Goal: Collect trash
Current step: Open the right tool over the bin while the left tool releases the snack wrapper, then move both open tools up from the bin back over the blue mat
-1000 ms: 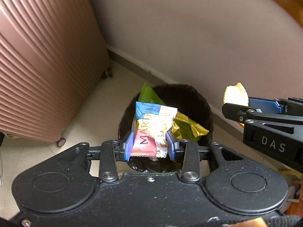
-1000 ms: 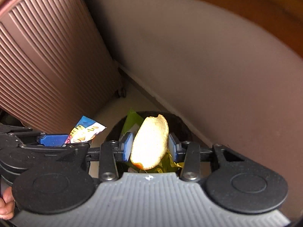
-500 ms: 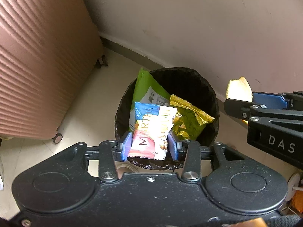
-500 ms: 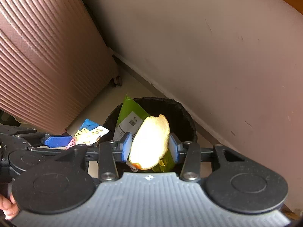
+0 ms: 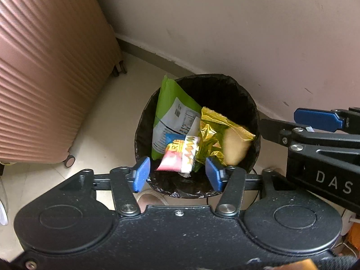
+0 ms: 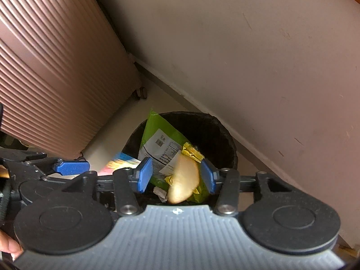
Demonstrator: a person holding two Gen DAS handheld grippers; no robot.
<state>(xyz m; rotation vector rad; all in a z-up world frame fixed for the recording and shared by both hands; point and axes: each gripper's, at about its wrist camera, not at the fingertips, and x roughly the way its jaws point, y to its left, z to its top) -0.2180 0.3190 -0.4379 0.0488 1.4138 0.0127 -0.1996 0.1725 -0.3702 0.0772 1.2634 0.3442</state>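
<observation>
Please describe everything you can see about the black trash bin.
The trash bin is round, open on top and lined with a wrinkled black plastic bag. It stands on the pale floor close to the wall. Inside are a green bag, a yellow wrapper, a pink snack packet and a pale peel.

Snack wrapper [image 5: 178, 156] and peel [image 6: 183, 183] dropping into black bin [image 5: 253, 114].

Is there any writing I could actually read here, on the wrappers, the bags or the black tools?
"DAS": white letters on the side of the right gripper, cut off at the picture's edge.
Snack wrapper: large letters, blurred and folded, not readable.
Green bag: white label with barcode and fine print, too small to read.
Yellow bag, suitcase, trash bin: no text visible.
</observation>
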